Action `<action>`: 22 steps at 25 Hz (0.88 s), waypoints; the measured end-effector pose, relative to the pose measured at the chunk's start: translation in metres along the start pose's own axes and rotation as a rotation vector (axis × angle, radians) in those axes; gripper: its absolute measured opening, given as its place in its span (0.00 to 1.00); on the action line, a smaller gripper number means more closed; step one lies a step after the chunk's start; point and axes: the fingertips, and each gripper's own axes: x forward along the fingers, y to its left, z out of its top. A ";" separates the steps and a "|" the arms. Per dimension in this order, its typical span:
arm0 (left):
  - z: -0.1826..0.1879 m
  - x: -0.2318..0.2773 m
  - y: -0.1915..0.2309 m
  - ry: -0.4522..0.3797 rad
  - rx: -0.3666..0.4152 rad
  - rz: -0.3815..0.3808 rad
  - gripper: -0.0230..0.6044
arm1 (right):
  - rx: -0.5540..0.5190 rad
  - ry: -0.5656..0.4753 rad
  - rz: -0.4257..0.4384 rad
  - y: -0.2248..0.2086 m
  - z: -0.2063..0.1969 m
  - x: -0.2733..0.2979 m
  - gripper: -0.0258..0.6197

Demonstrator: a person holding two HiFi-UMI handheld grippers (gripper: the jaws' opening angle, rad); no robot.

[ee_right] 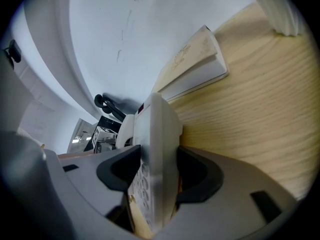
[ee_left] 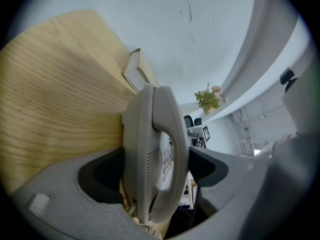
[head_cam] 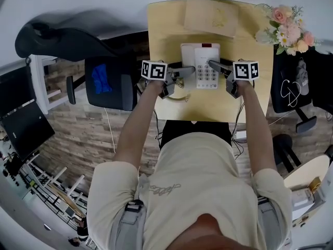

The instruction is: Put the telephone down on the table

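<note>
The telephone (head_cam: 201,62) sits at the middle of the pale wooden table (head_cam: 208,105), in the upper centre of the head view, keypad facing up. The left gripper (head_cam: 182,73) comes in from the left and its jaws are closed narrow on the phone's handset side. In the left gripper view the handset and base of the telephone (ee_left: 155,144) fill the gap of the left gripper (ee_left: 155,168). The right gripper (head_cam: 218,66) clamps the opposite edge. In the right gripper view the right gripper (ee_right: 159,174) pinches the thin side of the telephone (ee_right: 156,149). Whether the base touches the tabletop cannot be told.

Above the phone, a closed book (head_cam: 210,16) lies slightly askew along the table's far edge, just apart from the phone. A flower bunch (head_cam: 289,29) crowds the upper right corner. Bare wood lies open below the phone down to the near edge, and in a strip at the left edge. An office chair (head_cam: 110,82) stands off the table's left side.
</note>
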 end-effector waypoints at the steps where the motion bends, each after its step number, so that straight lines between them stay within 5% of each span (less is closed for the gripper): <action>1: 0.000 0.000 0.001 0.009 -0.001 0.000 0.66 | 0.006 -0.001 0.003 -0.001 -0.001 0.000 0.37; 13: 0.000 -0.001 0.002 0.042 0.001 -0.030 0.66 | 0.025 0.018 0.006 -0.001 0.001 -0.001 0.37; 22: 0.003 -0.020 -0.006 -0.061 -0.001 0.029 0.66 | -0.109 -0.101 -0.235 0.005 0.011 -0.039 0.37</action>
